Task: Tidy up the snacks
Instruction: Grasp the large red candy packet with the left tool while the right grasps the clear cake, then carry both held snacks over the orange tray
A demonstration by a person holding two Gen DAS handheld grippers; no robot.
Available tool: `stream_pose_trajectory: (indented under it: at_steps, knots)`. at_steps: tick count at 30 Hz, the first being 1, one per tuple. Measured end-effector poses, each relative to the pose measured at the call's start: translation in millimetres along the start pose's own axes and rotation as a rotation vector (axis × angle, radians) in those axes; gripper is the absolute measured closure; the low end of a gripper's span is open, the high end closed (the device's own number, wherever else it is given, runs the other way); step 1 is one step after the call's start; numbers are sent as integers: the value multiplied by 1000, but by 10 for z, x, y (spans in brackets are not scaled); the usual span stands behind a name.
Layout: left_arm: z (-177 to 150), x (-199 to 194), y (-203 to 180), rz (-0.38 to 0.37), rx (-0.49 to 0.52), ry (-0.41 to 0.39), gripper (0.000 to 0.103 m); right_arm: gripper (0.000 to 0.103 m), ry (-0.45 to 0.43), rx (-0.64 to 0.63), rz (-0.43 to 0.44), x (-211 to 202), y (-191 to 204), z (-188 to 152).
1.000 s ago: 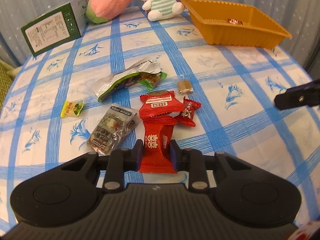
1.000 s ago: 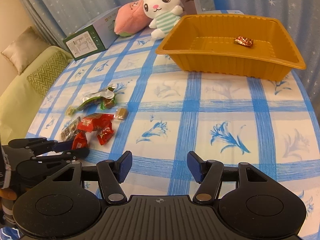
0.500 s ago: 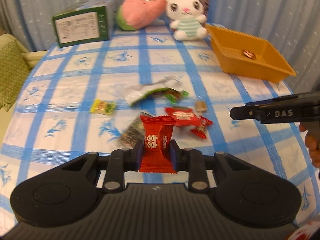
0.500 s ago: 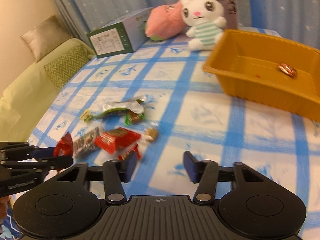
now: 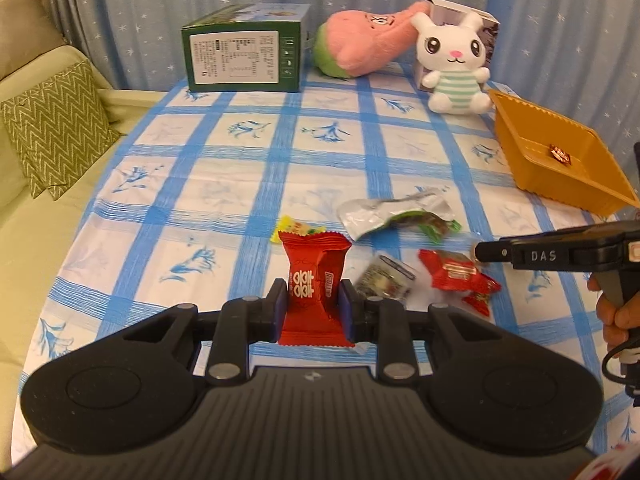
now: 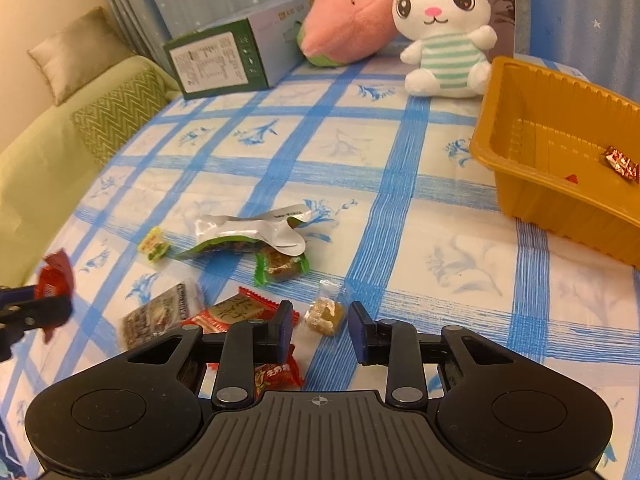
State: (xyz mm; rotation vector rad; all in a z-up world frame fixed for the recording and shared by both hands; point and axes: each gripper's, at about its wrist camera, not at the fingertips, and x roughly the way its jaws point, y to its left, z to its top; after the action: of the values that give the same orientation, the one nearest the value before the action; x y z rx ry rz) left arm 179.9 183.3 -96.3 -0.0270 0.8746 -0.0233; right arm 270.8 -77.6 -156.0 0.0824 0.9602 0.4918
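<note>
My left gripper (image 5: 313, 304) is shut on a red candy packet (image 5: 314, 276) and holds it above the table; it also shows in the right wrist view (image 6: 54, 280). My right gripper (image 6: 319, 330) is open, low over the snack pile, with a small brown candy (image 6: 325, 314) between its fingers' line. Around it lie a red packet (image 6: 236, 312), a dark packet (image 6: 160, 314), a green-wrapped candy (image 6: 280, 266), an opened silver-green pouch (image 6: 248, 236) and a yellow candy (image 6: 154, 244). The orange tray (image 6: 516, 136) at the right holds one wrapped candy (image 6: 620, 160).
A green box (image 5: 244, 60), a pink plush (image 5: 360, 48) and a white bunny plush (image 5: 456, 68) stand at the table's far edge. A sofa with a zigzag cushion (image 5: 52, 128) is to the left. The tablecloth is blue-checked.
My left gripper lifted the red packet up and back from the pile. My right gripper moved left and down over the snacks, close to the brown candy.
</note>
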Motion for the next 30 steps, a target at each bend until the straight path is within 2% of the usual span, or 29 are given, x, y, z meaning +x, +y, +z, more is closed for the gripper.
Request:
stream_pose_trajectory:
  at_steps: [8, 11, 17, 30]
  knots:
    - [18, 46, 45, -1, -5, 8, 77, 75, 11, -15, -34, 151, 34, -2]
    - [18, 48, 44, -3, -4, 8, 77, 81, 4, -55, -60, 168, 76, -13]
    - [33, 39, 27, -4, 0, 6, 77, 82, 1, -89, -69, 165, 95, -26]
    - [135, -62, -226, -44, 61, -16, 77, 82, -67, -33, -18, -350, -42, 25]
